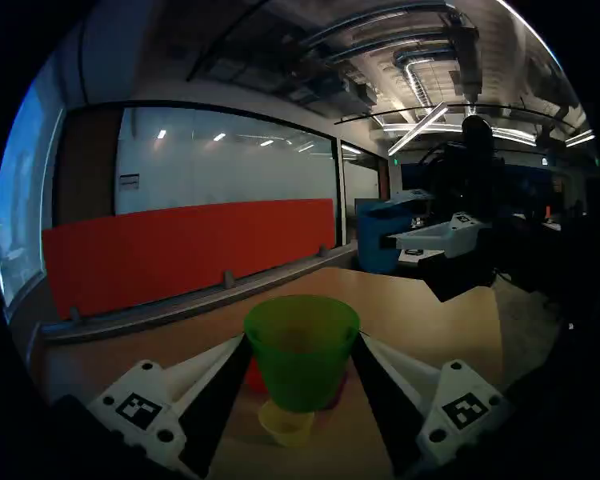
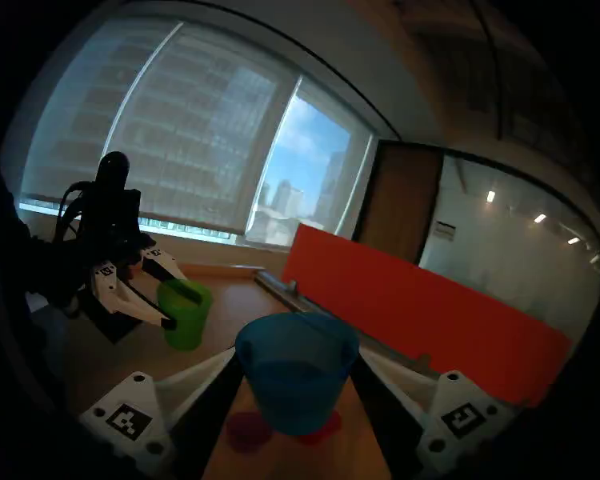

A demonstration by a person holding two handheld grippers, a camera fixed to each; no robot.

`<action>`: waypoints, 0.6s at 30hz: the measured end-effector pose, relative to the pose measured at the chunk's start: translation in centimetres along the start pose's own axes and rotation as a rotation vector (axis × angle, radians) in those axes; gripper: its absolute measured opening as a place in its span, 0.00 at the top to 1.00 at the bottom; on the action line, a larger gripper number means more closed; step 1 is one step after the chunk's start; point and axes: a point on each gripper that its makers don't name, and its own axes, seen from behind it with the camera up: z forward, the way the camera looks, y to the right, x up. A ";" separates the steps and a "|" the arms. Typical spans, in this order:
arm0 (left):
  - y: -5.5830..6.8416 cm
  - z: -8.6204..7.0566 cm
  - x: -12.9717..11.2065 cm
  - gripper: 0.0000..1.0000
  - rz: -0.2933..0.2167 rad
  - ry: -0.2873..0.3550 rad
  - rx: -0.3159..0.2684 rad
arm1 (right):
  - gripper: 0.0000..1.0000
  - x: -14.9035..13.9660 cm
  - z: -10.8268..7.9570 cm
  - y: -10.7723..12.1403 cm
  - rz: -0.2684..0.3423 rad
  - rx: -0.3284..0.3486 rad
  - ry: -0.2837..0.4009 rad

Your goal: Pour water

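Blue plastic cup [image 2: 298, 388]: was held upright, clamped mid-wall by the right hand-held gripper [image 2: 298, 358], above the tabletop [image 2: 228, 304]. Green plastic cup [image 1: 302, 372]: was clamped likewise by the left hand-held gripper [image 1: 302, 340], farther off toward the window-side edge. Both judged light, thin-walled, slick, easily squashed; best gripped mid-wall, gently.

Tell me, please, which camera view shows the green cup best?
The left gripper view: the green cup sits large and centred, gripped by the left tool, with its rim and translucent wall plain. The right gripper view shows it small and farther off, one tool finger crossing its front.
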 end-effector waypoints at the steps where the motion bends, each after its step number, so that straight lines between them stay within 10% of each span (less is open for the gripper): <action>1: 0.1 0.0 -0.1 0.15 0.000 0.000 -0.001 | 0.11 0.2 0.1 0.1 -0.011 -0.003 0.001; 18: 1.8 0.7 -0.3 0.15 0.001 0.003 -0.033 | 0.11 2.9 2.0 0.7 -0.181 -0.007 0.014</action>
